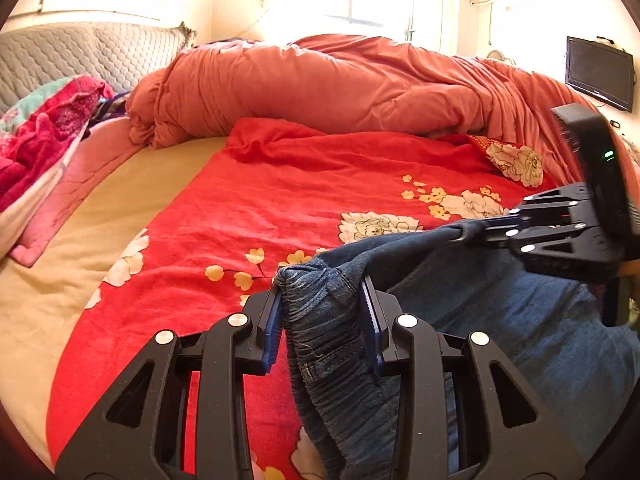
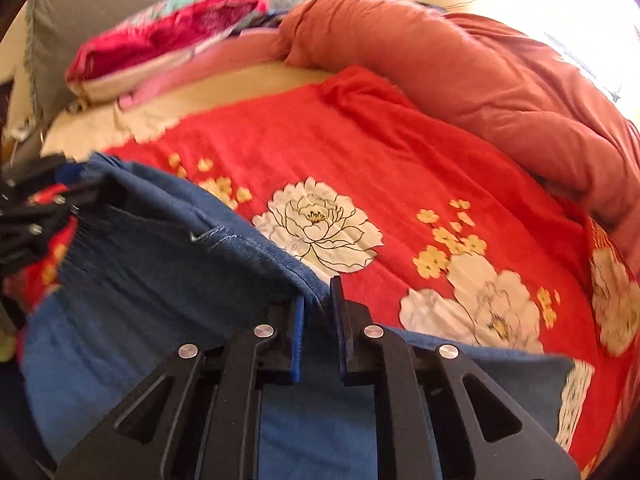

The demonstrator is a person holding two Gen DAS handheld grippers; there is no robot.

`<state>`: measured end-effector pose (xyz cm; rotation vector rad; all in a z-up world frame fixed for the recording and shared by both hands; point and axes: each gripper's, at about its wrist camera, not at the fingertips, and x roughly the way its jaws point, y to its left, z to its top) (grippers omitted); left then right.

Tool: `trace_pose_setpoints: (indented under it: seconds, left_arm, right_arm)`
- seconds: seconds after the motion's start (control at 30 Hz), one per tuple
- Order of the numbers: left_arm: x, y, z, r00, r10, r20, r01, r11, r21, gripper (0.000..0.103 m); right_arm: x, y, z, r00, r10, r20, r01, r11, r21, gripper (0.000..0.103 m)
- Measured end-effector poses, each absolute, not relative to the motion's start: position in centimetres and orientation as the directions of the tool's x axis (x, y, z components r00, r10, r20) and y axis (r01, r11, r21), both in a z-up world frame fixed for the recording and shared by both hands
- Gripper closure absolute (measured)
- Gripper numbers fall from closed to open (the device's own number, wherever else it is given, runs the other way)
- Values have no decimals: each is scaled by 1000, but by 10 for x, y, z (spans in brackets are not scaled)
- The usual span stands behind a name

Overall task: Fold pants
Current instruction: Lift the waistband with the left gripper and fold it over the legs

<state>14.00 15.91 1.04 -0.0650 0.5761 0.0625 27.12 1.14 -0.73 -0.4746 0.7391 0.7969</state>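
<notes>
Blue denim pants point(image 1: 500, 320) hang between my two grippers over a red flowered blanket point(image 1: 280, 208). In the left wrist view my left gripper point(image 1: 322, 312) is shut on the bunched elastic waistband, which fills the gap between the blue pads. At the right of that view my right gripper point(image 1: 460, 235) pinches the top edge of the pants. In the right wrist view the right gripper point(image 2: 319, 316) is shut on the thin edge of the pants point(image 2: 140, 260), with the cloth stretched left to the left gripper point(image 2: 76, 196). The lower part of the pants is hidden below both views.
A rolled orange duvet point(image 1: 340, 84) lies along the far side of the bed. Pink and teal pillows point(image 1: 44, 132) rest against a grey quilted headboard point(image 1: 80, 52). A beige sheet point(image 1: 120, 200) shows left of the blanket. A dark screen point(image 1: 598, 72) hangs on the right wall.
</notes>
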Motion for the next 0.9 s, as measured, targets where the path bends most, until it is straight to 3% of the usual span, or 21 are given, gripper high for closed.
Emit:
trace_pose_setpoints:
  seconds: [0.43, 0.9]
  left_arm:
    - [88, 130, 31, 889, 23, -457, -40, 999, -28, 76]
    - [16, 107, 19, 845, -48, -533, 23, 998, -55, 76]
  right_arm:
    - [184, -48, 34, 517, 556, -650, -718, 696, 24, 92]
    - [83, -84, 22, 489, 592, -641, -712, 695, 100, 92]
